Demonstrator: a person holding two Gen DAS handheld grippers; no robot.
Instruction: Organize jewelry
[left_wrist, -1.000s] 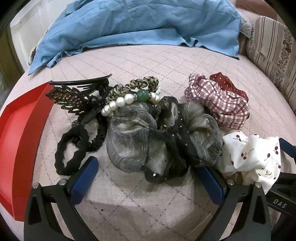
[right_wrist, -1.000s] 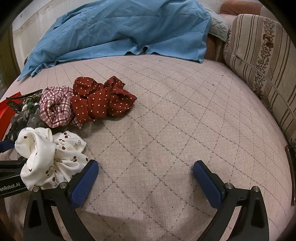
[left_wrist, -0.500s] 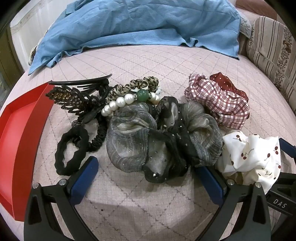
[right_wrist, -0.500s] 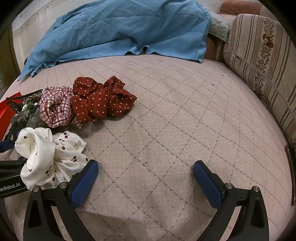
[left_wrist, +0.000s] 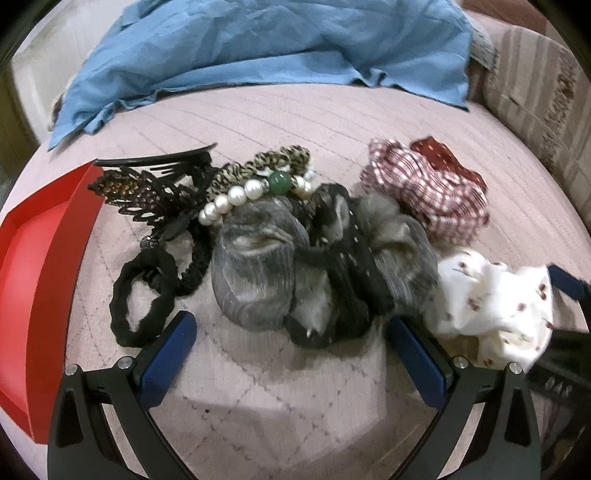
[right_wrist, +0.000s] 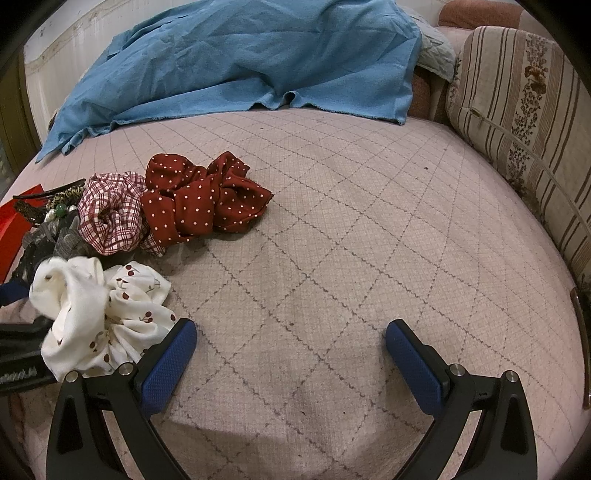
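Pink quilted bedspread (right_wrist: 369, 229), rumpled blue cloth (right_wrist: 240, 62) behind, striped floral cushion (right_wrist: 517, 110) at right. Left gripper (left_wrist: 291, 336) spread wide, empty, before sheer grey-black scrunchie (left_wrist: 321, 266); pearl bracelet with green bead (left_wrist: 255, 192) running lower-left to upper-right behind. Red tray (left_wrist: 40, 266) leftward. Right gripper (right_wrist: 291, 339) spread wide, empty, beside white cherry-print scrunchie (right_wrist: 99, 317).

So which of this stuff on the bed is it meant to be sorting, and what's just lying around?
Part of the job:
red tray
pearl bracelet
black leaf hair clip
black hair tie
grey scrunchie
plaid scrunchie
polka-dot scrunchie
cherry scrunchie

Just lying about:
blue cloth
striped cushion
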